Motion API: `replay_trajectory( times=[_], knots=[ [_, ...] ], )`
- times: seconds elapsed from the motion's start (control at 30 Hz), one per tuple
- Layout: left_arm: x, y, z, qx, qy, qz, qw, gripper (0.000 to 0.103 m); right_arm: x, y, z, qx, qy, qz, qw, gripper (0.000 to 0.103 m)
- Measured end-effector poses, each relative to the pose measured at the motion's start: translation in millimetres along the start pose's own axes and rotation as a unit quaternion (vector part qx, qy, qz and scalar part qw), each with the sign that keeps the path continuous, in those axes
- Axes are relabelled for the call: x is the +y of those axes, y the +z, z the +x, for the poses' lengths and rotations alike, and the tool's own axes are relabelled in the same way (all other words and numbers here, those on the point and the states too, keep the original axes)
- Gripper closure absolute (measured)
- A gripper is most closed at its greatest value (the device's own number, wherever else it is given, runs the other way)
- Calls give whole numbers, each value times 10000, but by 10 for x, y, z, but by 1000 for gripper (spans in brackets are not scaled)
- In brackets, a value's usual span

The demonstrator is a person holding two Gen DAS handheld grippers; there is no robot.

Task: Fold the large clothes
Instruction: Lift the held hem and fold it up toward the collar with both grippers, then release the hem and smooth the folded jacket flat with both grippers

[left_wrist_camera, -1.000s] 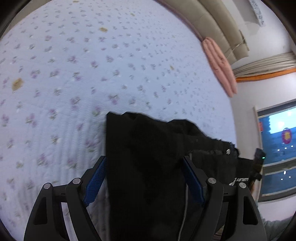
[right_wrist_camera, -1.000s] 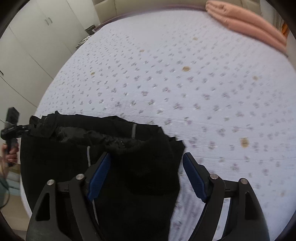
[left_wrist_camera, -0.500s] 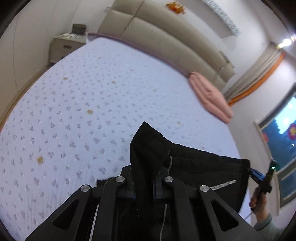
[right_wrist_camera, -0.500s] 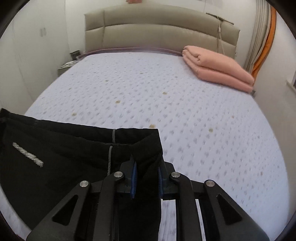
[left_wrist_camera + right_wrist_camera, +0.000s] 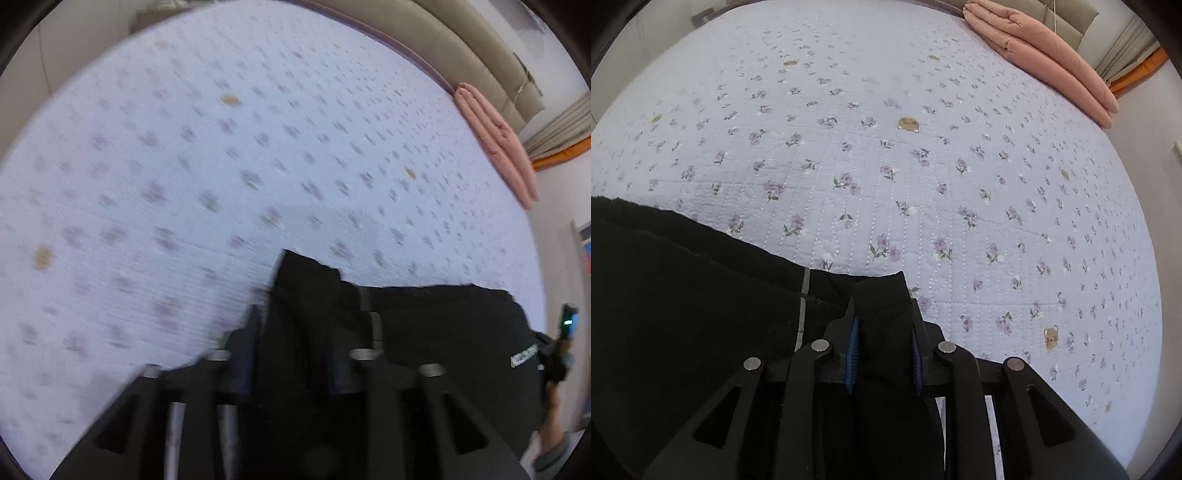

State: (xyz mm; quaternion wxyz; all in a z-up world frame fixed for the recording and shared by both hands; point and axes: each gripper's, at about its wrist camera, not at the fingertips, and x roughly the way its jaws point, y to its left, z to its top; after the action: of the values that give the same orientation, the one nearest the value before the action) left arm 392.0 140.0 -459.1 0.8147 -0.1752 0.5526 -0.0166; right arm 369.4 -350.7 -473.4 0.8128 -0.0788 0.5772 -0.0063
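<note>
Black, soft fabric is what you are handling: a large black garment with a thin grey stripe, hanging slack between your two tools over the near edge of the lilac flower-printed quilted bed. Your right tool is pinching a bunched corner between its blue pads. Your left tool is blurred, but its fingers are closing tightly on another bunched corner. This cloth looks light and limp, so it will likely sag and crease wherever unsupported; taking hold at corners or hems, as you are doing, should keep the edge straight. A folded pink blanket is lying at the far right.
</note>
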Motion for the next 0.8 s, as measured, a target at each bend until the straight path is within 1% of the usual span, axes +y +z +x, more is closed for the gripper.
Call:
replay_trajectory(
  times=[0.03, 0.07, 0.13, 0.17, 0.2, 0.23, 0.3, 0.33, 0.37, 0.4, 0.47, 0.53, 0.57, 0.6, 0.63, 0.67, 0.73, 0.77, 0.8],
  knots=[
    [62, 18, -178, -214, 89, -44, 9997, 40, -49, 4, -54, 22, 76, 57, 10000, 75],
    [116, 18, -321, -378, -6, -114, 9992, 36, -114, -3, -133, 23, 140, 136, 9998, 67],
    [188, 48, -616, -616, -123, -224, 9978, 34, -266, -5, -408, -216, 291, 309, 9989, 60],
    [219, 53, -747, -718, -37, -249, 9971, 32, -317, -50, -585, -386, 330, 395, 9979, 54],
    [271, 58, -920, -860, 194, -281, 9957, 31, -357, -106, -764, -546, 369, 478, 9967, 50],
    [324, 61, -1035, -954, 321, -314, 9944, 31, -390, -173, -943, -695, 428, 548, 9952, 44],
    [445, 39, -1223, -1073, 410, -498, 9921, 31, -384, -313, -1259, -866, 643, 570, 9925, 43],
    [474, 17, -1287, -1110, 378, -571, 9915, 31, -333, -379, -1394, -868, 801, 531, 9916, 43],
    [444, -50, -1369, -1160, 213, -578, 9913, 31, -210, -450, -1514, -853, 980, 463, 9904, 43],
    [380, -100, -1407, -1175, 129, -527, 9916, 31, -126, -532, -1588, -841, 1100, 403, 9895, 43],
    [70, -299, -1466, -1120, 101, -210, 9934, 31, 122, -660, -1723, -799, 1382, 190, 9870, 43],
    [-400, -654, -1492, -1061, -98, 215, 9941, 31, 422, -797, -1811, -717, 1710, 8, 9827, 43],
    [-555, -775, -1488, -1033, -120, 346, 9940, 31, 616, -887, -1825, -677, 1795, -48, 9814, 43],
    [-838, -1000, -1475, -979, -151, 592, 9933, 31, 743, -942, -1824, -642, 1845, -98, 9807, 43],
    [-1064, -1184, -1464, -953, -177, 823, 9919, 31, 857, -996, -1845, -631, 1881, -148, 9800, 43],
    [-1200, -1319, -1465, -958, -154, 978, 9905, 31, 994, -1054, -1848, -643, 1889, -227, 9796, 43],
    [-1588, -1666, -1364, -917, -1, 1403, 9859, 31, 1186, -1171, -1819, -607, 1827, -269, 9809, 44],
    [-1675, -1750, -1297, -839, 8, 1504, 9851, 31, 1235, -1203, -1734, -532, 1791, -279, 9820, 44],
    [-1762, -1833, -1162, -661, 63, 1608, 9847, 31, 1294, -1236, -1637, -424, 1682, -303, 9844, 44]
  ],
)
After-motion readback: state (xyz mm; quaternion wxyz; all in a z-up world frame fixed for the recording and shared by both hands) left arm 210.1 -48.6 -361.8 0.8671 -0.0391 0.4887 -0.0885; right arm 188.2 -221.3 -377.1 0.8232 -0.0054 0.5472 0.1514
